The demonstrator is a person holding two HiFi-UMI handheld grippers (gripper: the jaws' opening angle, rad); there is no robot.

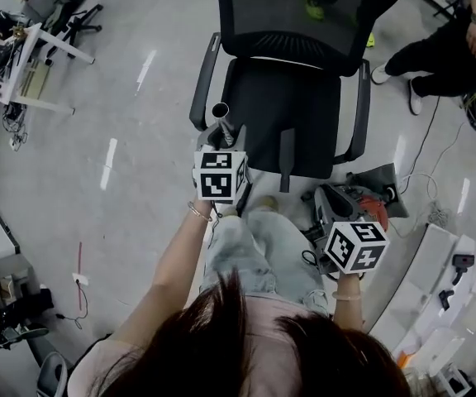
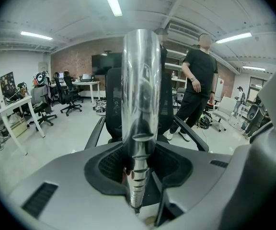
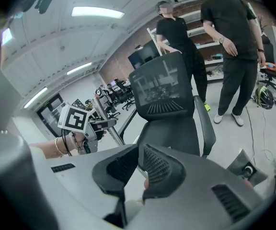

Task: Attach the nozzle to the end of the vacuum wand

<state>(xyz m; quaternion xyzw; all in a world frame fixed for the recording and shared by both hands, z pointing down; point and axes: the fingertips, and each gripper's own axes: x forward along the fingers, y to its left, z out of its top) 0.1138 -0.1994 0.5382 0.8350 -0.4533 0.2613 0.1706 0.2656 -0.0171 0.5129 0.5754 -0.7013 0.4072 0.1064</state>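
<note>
Your left gripper (image 2: pixel 137 174) clamps the wand (image 2: pixel 141 90) between its fingers, and its open end rises past the fingertips. Your right gripper (image 3: pixel 139 171) has its fingers pressed together on nothing, with the office chair (image 3: pixel 169 109) beyond them.

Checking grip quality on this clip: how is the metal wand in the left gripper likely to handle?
The wand looks like polished metal, so probably stiff and rather slippery in the left gripper. It is a round tube held near one end, so it may twist or tilt.
</note>
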